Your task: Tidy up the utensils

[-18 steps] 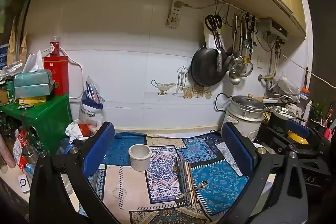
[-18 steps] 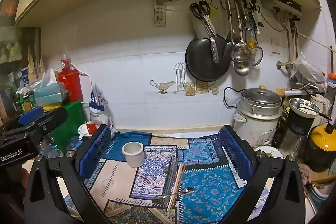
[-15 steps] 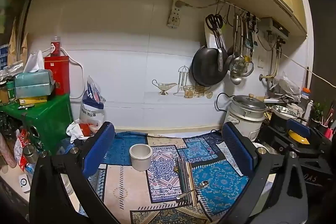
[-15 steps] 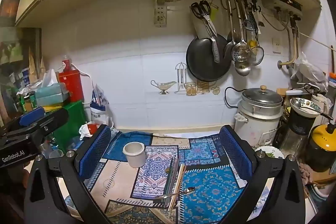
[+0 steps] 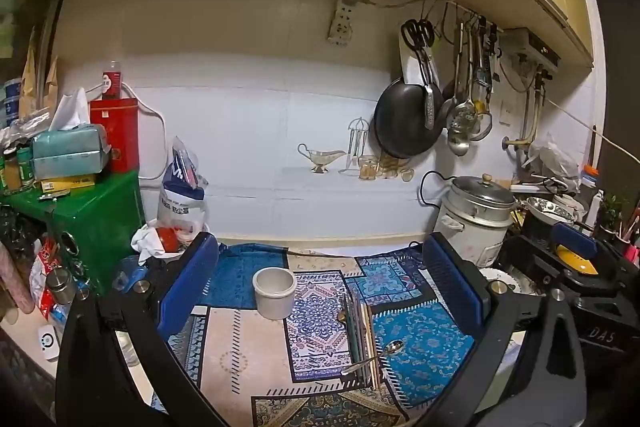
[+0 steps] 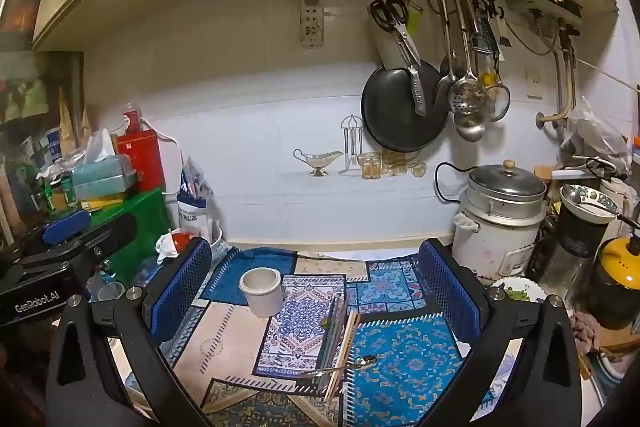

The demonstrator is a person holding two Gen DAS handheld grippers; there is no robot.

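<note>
Patterned mat [image 6: 404,359] is carrying light, stiff, slippery chopsticks [image 6: 340,343] under a spoon [image 6: 344,367] at 6 o'clock of the white cup [image 6: 262,289]; both the left gripper [image 5: 320,291] and right gripper [image 6: 316,291] are hovering wide and empty, so mid-shaft pinching looks safest.

Both tools wide open, nothing held

My left tool [image 5: 320,291] and right tool [image 6: 316,291] hover side by side, tipped slightly downward, blue pads [image 5: 188,287] spread fully apart and gripping nothing; the left tool's body shows at the right view's left edge.

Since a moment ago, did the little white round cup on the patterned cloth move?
No. The white round cup sits at the same spot beside the chopsticks bundle on the patterned cloth.
</note>
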